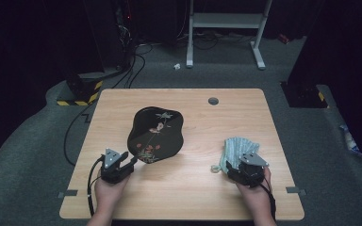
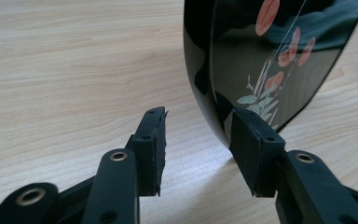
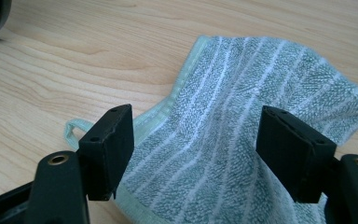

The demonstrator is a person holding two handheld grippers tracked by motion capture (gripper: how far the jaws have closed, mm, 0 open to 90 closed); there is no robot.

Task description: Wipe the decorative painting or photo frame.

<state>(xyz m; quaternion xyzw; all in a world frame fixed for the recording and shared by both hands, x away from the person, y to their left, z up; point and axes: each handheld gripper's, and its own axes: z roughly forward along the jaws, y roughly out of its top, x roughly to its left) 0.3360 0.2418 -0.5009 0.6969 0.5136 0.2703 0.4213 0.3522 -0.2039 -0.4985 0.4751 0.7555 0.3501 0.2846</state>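
A black tray (image 1: 155, 134) painted with flowers is seen near the middle of the desk (image 1: 193, 188), and everything else is placed from it. Its near rim is reached by the left tongs (image 1: 133, 162), just below and left of it; in the left gripper view the tray (image 2: 279, 60) is tipped up on edge, its rim lies between the parted jaws, one pad (image 2: 251, 144) is touching it and the other is apart. A striped green towel (image 1: 235, 150) lies well to the right of the tray. The right tongs (image 1: 230, 170) are held released over that towel (image 3: 242, 140), with cloth between the spread jaws.
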